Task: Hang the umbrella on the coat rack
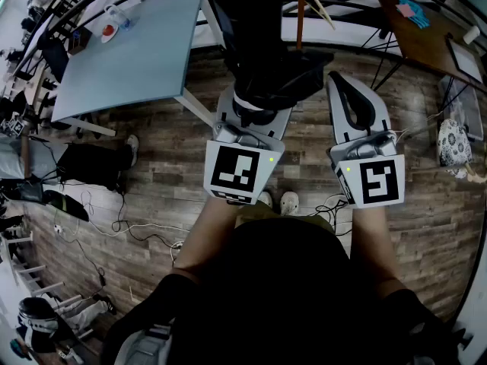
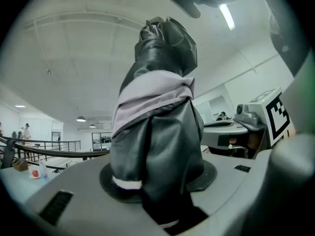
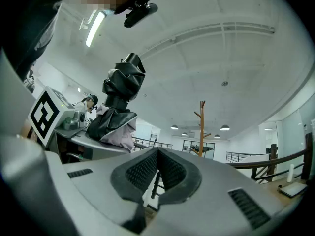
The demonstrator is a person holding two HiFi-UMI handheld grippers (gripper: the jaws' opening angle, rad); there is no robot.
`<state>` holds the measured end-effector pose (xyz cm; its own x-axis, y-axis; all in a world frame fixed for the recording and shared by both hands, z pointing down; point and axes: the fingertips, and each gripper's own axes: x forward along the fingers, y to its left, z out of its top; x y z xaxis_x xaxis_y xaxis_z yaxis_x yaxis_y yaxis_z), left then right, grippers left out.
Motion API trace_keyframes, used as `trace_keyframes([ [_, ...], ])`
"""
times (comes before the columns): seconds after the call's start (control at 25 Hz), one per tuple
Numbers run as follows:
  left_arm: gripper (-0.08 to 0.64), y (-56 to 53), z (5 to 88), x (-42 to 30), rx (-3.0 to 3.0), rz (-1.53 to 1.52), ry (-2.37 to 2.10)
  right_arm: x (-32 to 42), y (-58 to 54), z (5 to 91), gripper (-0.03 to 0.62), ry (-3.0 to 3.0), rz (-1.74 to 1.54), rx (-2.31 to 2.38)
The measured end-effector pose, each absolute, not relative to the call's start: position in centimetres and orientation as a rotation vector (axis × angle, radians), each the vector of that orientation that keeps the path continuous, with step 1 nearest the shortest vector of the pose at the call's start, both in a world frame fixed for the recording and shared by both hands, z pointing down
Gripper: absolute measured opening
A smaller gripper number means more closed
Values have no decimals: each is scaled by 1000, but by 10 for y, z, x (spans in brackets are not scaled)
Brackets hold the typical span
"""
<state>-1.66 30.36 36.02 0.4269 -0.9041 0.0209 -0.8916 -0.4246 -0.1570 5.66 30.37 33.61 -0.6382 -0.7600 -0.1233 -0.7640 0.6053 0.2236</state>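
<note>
Left gripper [image 2: 160,177] clamps the umbrella [image 2: 157,107]; coat rack [image 3: 201,127] ahead, table [image 1: 129,52] leftward.

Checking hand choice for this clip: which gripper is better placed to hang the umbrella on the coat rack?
Left. The left gripper clamps the folded black umbrella; the right gripper is shut and empty. The wooden coat rack stands ahead.

Bare floor [image 1: 175,173] is open ahead and between the worktops. Blue worktop [image 1: 129,52] blocks the left, brown worktop [image 1: 422,29] crowds the far right. Coat rack [image 1: 300,10] pole stands straight ahead, with the umbrella [image 1: 266,59] bulking in front of its base. Railing [image 3: 266,159] runs on the right.
</note>
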Motion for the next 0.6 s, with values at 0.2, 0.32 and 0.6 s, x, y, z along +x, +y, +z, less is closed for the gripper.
trace_keyframes([
  [0.2,198,301,358,-15,-2547,-128,1607,57,302,335,29,2795,411,-1334],
  [0.32,198,302,356,-15,-2550,-140,1592,55,302,334,29,2794,415,-1335],
  [0.6,198,302,357,-16,-2559,-142,1579,53,303,334,29,2793,419,-1349],
])
